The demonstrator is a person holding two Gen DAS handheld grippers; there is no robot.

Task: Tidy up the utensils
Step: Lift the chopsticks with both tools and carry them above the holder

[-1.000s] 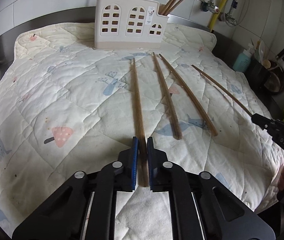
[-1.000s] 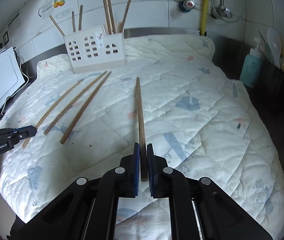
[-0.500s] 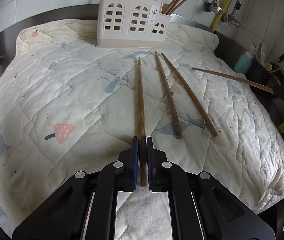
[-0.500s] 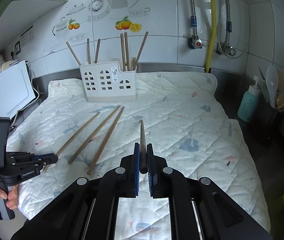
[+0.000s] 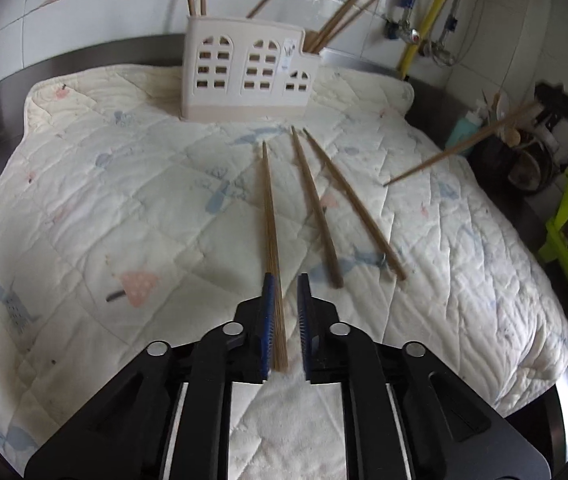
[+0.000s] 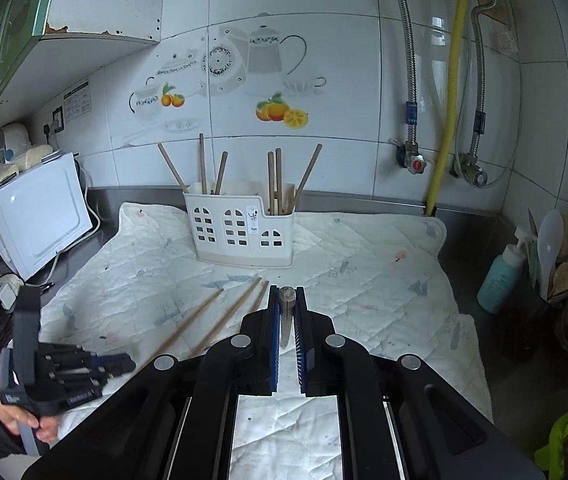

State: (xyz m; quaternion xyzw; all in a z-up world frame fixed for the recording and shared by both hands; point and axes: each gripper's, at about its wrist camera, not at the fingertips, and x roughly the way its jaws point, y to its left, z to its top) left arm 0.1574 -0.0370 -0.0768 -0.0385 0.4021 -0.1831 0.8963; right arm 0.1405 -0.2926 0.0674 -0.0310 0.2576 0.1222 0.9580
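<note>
While the white microwave (image 6: 39, 216) sits off at the far left of the counter, the left gripper (image 5: 286, 280) is low over the quilted mat (image 5: 103, 200). Its jaws are apart! The leftmost chopstick (image 5: 271, 220) lies on the mat between them, pressed against the left pad with a clear gap to the right pad, its thin end pointing up toward the utensil holder (image 5: 243, 76).

That holder stands at the back of the mat against the tiled wall, with several chopsticks already upright in its left and right compartments.

Moving right, two loose chopsticks lie on the mat side by side, the middle chopstick (image 5: 316, 208) and the outer chopstick (image 5: 354, 208), fanning out from just in front of the holder.

Further right, the raised chopstick (image 5: 460, 148) hangs in the air above the mat's right edge. The right gripper (image 6: 287, 290) is clamped on it, jaws pinching it so its butt end faces the camera, aimed toward the holder.

At the far right stands a teal bottle (image 6: 498, 280).
</note>
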